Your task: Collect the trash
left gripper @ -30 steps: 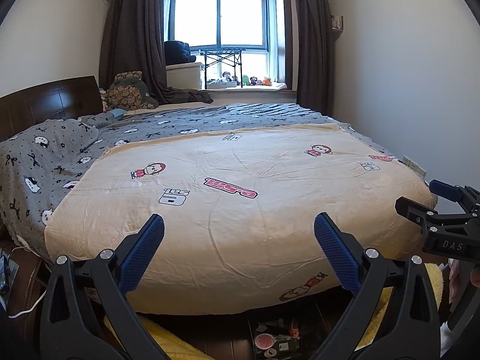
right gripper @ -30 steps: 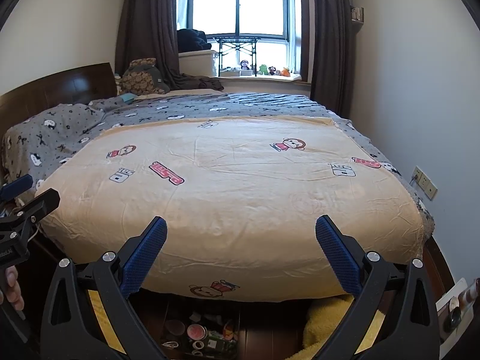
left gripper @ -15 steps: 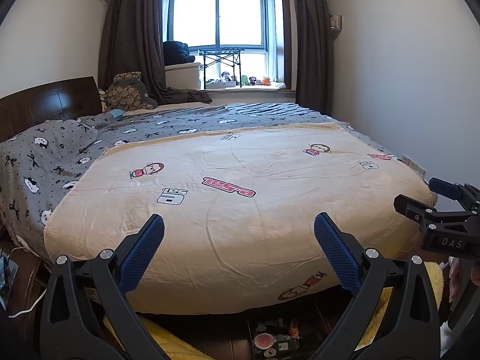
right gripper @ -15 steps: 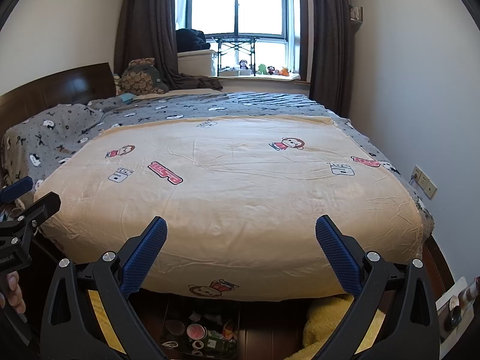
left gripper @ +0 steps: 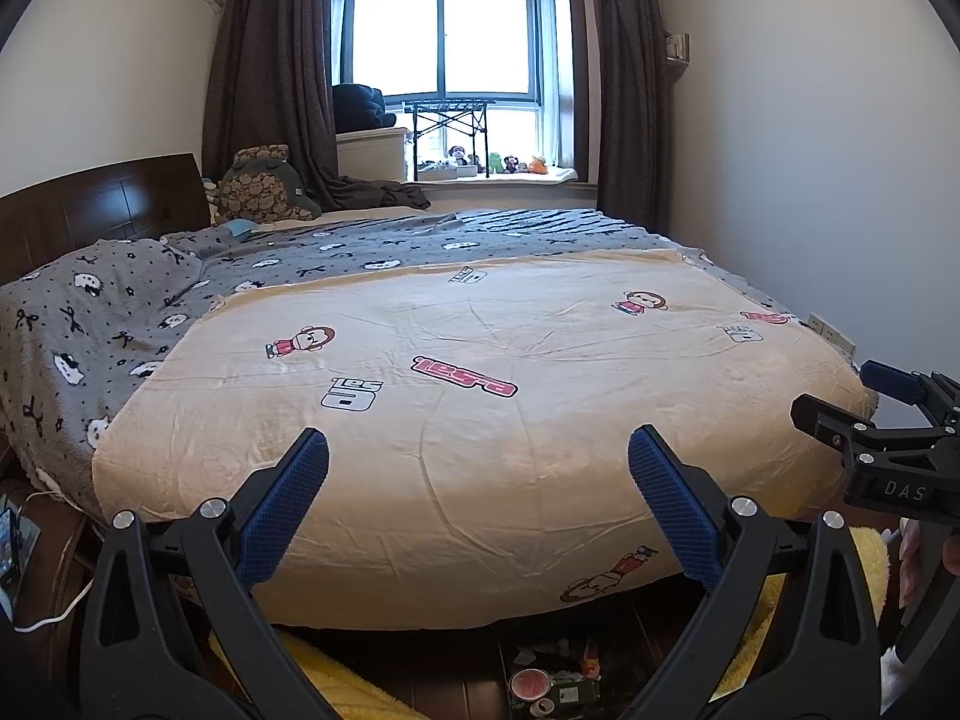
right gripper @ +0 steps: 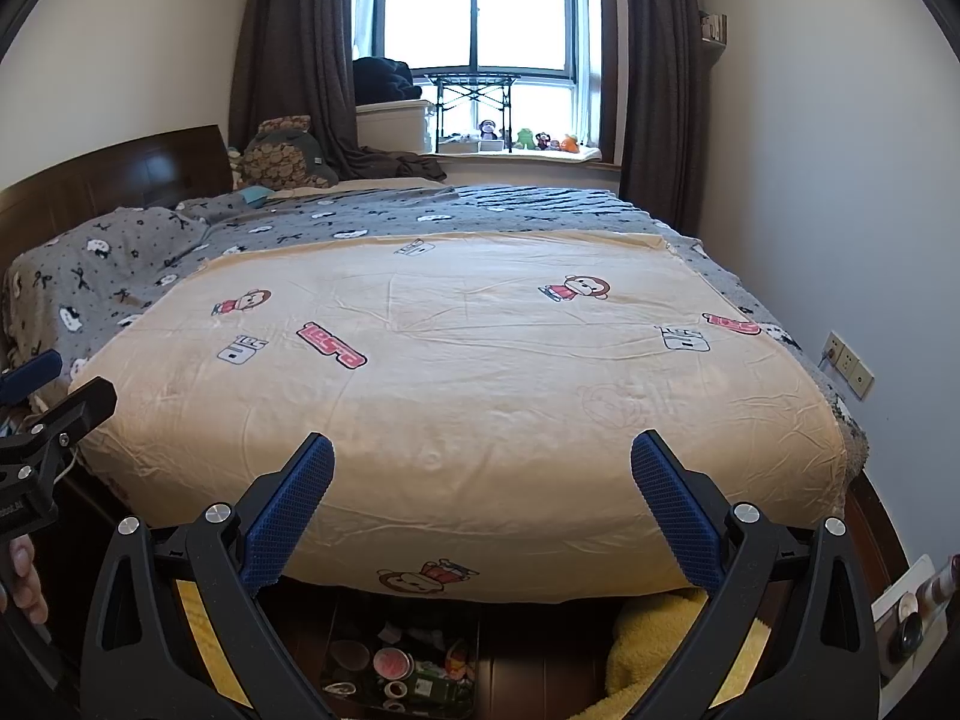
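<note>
While both grippers point level across the bed (right gripper: 480, 396), the trash (right gripper: 408, 669) lies on the dark floor at the bed's foot, at 6 o'clock below the right gripper (right gripper: 482, 498) and at 5 o'clock below the left gripper (left gripper: 478, 495). Each gripper's fingers stand wide apart, empty. Judged nearer: right, which must pitch down.

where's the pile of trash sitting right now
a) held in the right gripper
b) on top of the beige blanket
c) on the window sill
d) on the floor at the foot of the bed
d: the trash pile lies on the dark floor just below the hanging edge of the beige blanket, and the right gripper is open and empty.
</note>
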The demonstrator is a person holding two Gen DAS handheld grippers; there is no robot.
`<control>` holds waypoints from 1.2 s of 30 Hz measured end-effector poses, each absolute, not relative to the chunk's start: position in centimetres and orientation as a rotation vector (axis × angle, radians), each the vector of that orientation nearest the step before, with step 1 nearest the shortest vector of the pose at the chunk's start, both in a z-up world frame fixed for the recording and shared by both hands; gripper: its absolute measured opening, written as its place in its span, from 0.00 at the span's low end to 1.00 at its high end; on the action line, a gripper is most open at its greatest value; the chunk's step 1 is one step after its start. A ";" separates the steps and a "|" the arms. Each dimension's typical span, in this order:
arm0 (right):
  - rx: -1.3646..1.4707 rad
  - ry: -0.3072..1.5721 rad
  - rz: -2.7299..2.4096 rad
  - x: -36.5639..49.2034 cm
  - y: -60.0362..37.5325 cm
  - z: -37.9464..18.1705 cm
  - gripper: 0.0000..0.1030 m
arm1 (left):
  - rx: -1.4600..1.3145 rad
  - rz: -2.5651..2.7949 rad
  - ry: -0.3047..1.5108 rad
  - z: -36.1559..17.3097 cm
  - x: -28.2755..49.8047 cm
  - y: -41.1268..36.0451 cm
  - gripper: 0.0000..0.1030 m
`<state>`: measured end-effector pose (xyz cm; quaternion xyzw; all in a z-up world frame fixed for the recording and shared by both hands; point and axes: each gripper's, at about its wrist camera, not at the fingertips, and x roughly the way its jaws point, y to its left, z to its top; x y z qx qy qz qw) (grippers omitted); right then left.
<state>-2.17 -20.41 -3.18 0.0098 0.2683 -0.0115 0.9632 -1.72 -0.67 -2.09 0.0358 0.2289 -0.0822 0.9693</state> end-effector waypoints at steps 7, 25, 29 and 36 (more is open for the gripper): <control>0.019 0.545 -0.024 -2.2 -20.4 -3.1 0.97 | 0.072 -0.166 0.462 -2.1 -1.7 -0.6 0.92; 0.014 0.552 -0.022 -2.2 -20.1 -3.1 0.96 | 0.067 -0.143 0.464 -1.9 -1.6 -0.4 0.92; 0.012 0.551 -0.022 -2.2 -20.0 -3.0 0.97 | 0.065 -0.138 0.464 -1.9 -1.6 -0.4 0.92; 0.009 0.550 -0.020 -2.3 -19.8 -3.0 0.97 | 0.061 -0.131 0.465 -1.9 -1.5 -0.2 0.92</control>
